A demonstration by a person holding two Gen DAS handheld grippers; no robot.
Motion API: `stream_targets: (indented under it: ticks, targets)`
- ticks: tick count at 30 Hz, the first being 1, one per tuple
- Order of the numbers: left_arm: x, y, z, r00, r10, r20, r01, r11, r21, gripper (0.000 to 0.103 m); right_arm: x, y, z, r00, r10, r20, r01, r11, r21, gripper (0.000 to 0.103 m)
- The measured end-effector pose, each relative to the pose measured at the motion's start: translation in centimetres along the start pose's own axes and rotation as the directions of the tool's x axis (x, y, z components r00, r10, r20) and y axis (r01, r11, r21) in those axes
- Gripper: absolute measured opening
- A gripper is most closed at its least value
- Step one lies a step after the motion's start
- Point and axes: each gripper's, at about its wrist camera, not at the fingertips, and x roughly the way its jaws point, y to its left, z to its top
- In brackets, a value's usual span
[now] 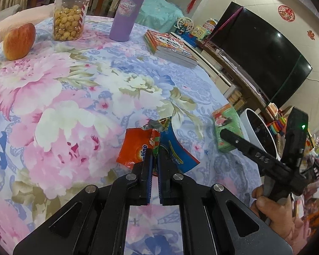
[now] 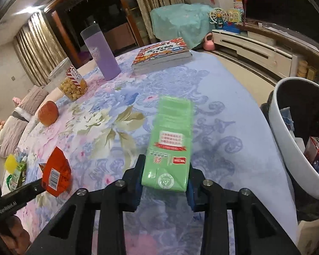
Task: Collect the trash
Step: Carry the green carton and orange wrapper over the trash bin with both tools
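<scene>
Already pinched, green carton (image 2: 169, 146) (crumpled wrapper (image 1: 153, 146) too)

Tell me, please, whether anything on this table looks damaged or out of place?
Yes. The orange wrapper pinched in the left gripper is torn open and crumpled, with a blue wrapper under it. The green carton lies on its side between the right gripper's fingers. The apple, snack jar, purple tumbler and books look undisturbed.

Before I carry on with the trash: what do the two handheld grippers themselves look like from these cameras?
Both are matte black linkage frames with silver pivot pins and triangular cutouts. The left gripper and right gripper carry blue ribbed finger pads. White lettering marks both bodies, and a green light glows on the right one. No sleeves or cables show.
</scene>
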Motion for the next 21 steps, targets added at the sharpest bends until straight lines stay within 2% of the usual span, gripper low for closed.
stream_targets:
  ticks: [8,21]
  targets:
    - [-0.4,-3.2,-0.6,0.999,-0.037,0.001,0.037,0.998,0.059,0.004,-4.4,-1.1,-1.0,0.997,0.048,0.063,-0.047,0.999,-0.009,0.032]
    - [1.0,-11.0,-1.6,0.995,-0.086,-0.049,0.094,0.973,0.212,0.004,-9.7,-5.3,-2.7,0.994,0.018,0.107,-0.024,0.999,0.046,0.032]
